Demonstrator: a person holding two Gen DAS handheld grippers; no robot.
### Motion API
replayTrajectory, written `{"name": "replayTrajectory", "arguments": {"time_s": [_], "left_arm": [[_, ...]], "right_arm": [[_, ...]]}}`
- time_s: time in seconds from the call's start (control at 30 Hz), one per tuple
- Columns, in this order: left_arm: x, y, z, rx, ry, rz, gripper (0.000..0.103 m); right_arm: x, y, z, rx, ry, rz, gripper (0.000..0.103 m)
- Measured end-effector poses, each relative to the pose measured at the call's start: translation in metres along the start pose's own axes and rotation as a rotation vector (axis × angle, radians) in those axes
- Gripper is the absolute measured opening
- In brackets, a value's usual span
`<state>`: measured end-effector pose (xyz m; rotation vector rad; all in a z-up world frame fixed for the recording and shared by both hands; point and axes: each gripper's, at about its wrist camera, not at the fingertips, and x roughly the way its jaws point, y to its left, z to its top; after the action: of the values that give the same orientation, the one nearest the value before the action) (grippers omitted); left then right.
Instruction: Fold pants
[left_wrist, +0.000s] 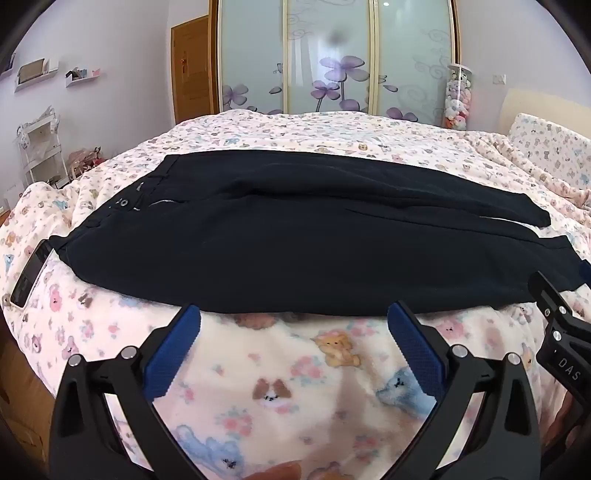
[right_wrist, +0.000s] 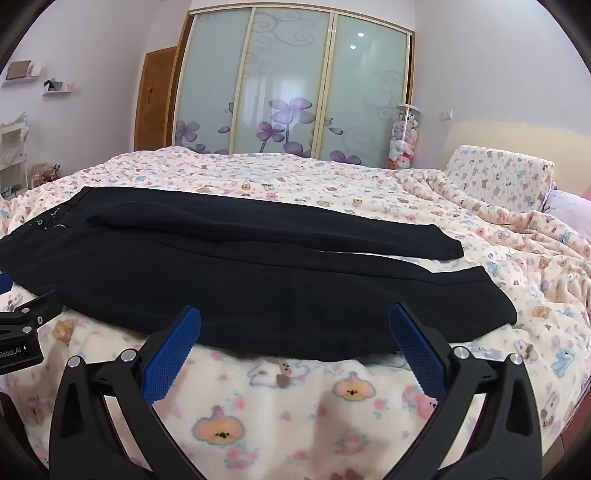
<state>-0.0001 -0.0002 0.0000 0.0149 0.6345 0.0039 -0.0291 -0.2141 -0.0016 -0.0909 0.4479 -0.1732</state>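
- Fingers of the left tool (left_wrist: 293, 314) stand spread wide, blue pads apart, pinching nothing; they hover just short of the near edge of the pants (left_wrist: 295, 243).
- Right tool (right_wrist: 294, 314) is likewise spread and empty, its tips just at the near hem of the same garment's long side.
- Each tool shows at the margin of the other's view, so the two sit side by side along that near edge, left nearer the waist, right nearer the leg ends.
- Pants lie flat across the bed (left_wrist: 295, 387), on a fleecy bear-print blanket, waistband (left_wrist: 147, 192) with its zip and button to the left, the two cuffs (right_wrist: 450, 251) to the right, legs slightly parted.
- Cloth looks dark, soft and limp, fairly light; likely to sag and drag on the plush blanket instead of sliding, so it probably needs lifting clear rather than pulling.
- Best hold, judging from this: the near leg's outer seam, one tool toward the waistband corner, the other toward the near cuff, pinching both layers.
- A dark phone (left_wrist: 31, 273) lies just beside the waistband corner; worth avoiding.
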Motion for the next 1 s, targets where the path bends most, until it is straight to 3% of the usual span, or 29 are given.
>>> {"name": "replayTrajectory", "arguments": {"time_s": [1.0], "left_arm": [[0.004,0.0,0.0,-0.01,0.013,-0.002,0.101]], "right_arm": [[0.0,0.002,0.0,-0.002,0.009,0.0,0.102]]}}
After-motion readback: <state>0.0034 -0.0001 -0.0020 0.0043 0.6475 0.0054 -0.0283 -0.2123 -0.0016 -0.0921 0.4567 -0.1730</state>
